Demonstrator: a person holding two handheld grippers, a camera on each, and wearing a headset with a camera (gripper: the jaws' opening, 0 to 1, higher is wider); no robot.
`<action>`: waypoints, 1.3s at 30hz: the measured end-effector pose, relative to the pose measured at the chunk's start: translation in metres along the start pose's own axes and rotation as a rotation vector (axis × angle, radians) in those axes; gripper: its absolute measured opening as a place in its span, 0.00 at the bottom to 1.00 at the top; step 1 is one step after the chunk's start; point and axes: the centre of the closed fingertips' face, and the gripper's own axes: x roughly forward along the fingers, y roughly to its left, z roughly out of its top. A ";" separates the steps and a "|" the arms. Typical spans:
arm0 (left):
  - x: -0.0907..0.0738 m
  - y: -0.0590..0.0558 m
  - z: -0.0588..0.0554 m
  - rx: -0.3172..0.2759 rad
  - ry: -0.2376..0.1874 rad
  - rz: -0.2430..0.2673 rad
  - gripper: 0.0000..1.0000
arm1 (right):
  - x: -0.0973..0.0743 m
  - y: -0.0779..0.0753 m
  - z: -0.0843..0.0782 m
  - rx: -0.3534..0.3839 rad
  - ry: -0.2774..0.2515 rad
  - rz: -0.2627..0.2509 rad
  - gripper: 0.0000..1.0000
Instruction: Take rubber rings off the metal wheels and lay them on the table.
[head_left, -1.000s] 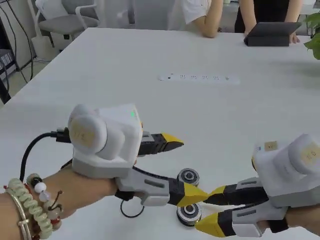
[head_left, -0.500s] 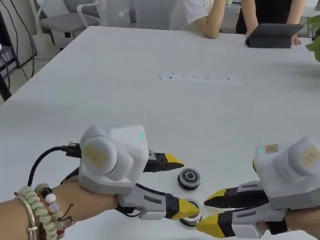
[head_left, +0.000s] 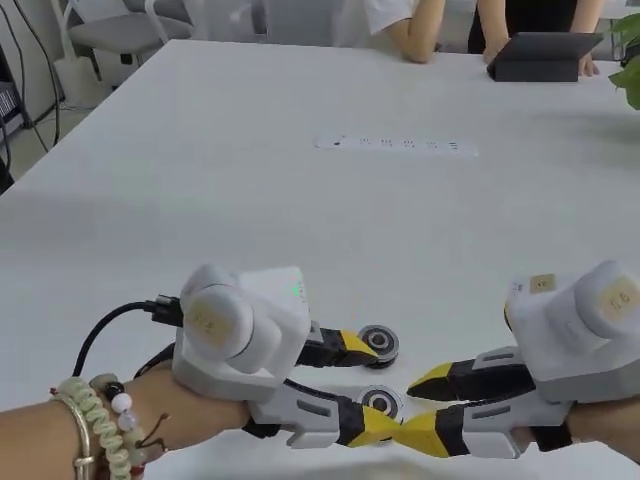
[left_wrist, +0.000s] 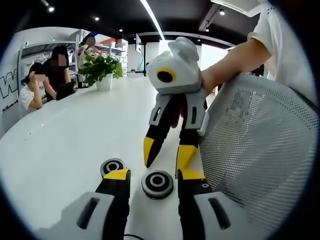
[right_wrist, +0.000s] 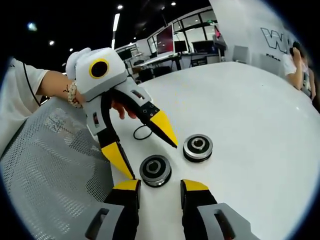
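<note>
Two metal wheels with black rubber rings lie flat on the white table (head_left: 300, 200). The near wheel (head_left: 380, 403) (left_wrist: 157, 183) (right_wrist: 155, 170) sits between the spread jaws of my left gripper (head_left: 368, 385) (left_wrist: 154, 175), which is open and straddles it. My right gripper (head_left: 422, 408) (right_wrist: 161, 186) faces it from the other side, open, with its tips just short of that wheel. The far wheel (head_left: 378, 342) (left_wrist: 113, 166) (right_wrist: 198, 147) lies just outside the left gripper's upper jaw. A loose black rubber ring (right_wrist: 142, 132) lies on the table by the left hand.
A white power strip (head_left: 395, 145) lies mid-table. At the far edge, people sit by a dark tablet (head_left: 540, 55), near a potted plant (left_wrist: 100, 70). A mesh chair back (left_wrist: 260, 145) (right_wrist: 50, 155) stands close behind the table's near edge.
My left gripper has come down and forward, so its jaws now flank the near wheel. The right gripper has edged in toward the same wheel. The wheels have stayed put.
</note>
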 end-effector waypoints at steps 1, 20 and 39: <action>0.000 0.000 -0.001 0.001 0.003 -0.002 0.33 | 0.000 0.000 0.000 -0.001 0.001 0.000 0.30; 0.005 -0.007 -0.009 0.032 0.046 -0.017 0.16 | 0.002 0.002 -0.002 -0.037 0.019 0.001 0.28; 0.003 -0.005 -0.011 0.052 0.049 -0.016 0.08 | 0.006 0.002 -0.006 -0.162 0.067 -0.023 0.08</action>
